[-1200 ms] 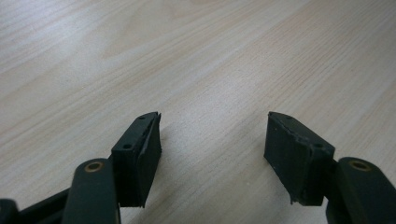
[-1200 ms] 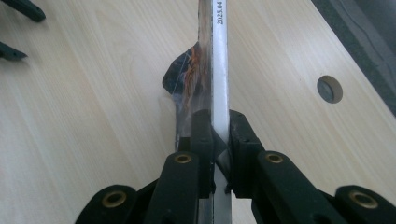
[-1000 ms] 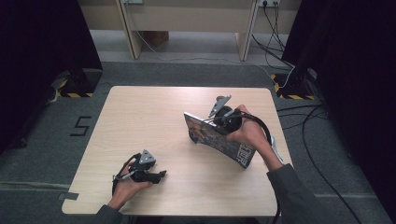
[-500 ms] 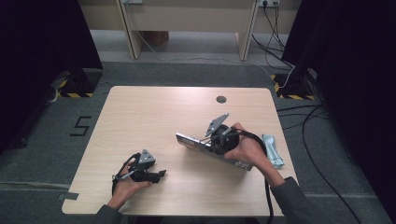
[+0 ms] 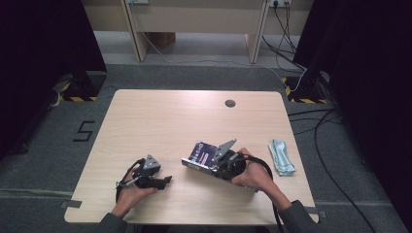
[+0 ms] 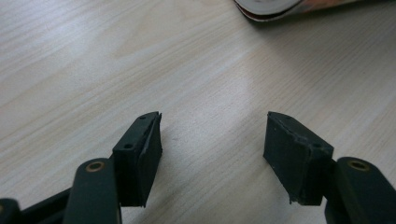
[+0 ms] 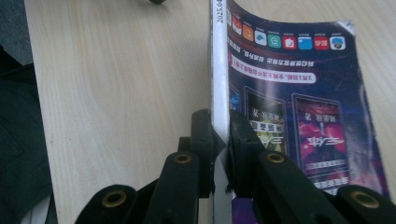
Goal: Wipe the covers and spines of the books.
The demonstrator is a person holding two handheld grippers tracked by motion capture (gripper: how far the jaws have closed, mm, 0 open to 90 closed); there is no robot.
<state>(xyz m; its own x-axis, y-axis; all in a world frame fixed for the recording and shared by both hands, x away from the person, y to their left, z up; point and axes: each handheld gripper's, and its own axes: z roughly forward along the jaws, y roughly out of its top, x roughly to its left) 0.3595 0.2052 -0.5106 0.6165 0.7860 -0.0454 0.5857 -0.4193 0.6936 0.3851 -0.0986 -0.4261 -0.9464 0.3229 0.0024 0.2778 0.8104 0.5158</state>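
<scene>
A right hand-held gripper clamps the spine of a magazine, its jaws pinched tight on the white edge, as the glossy issue hangs low over the bench at about 5 o'clock from the bench's centre; whether its lower edge already touches the wood cannot be told. In the right gripper view the cover curves away to the right of the jaws, so the sheets look limp and likely to flop. To set it down well, the person would do best to lower the free edge first, let the cover lie flat, and only then release the spine, keeping the wrist level so the pages do not fan or slide. The left hand-held gripper, at about 7 o'clock, rests near the bench's front edge with its jaws apart and nothing between them; in its own view the magazine's rounded edge lies just ahead, well clear of its pads. A folded pale cloth lies at 3 o'clock of the magazine, near the bench's right edge, close enough to be caught under the cover if it drifts that way. A small dark grommet sits far off at 12 o'clock, no obstacle.
</scene>
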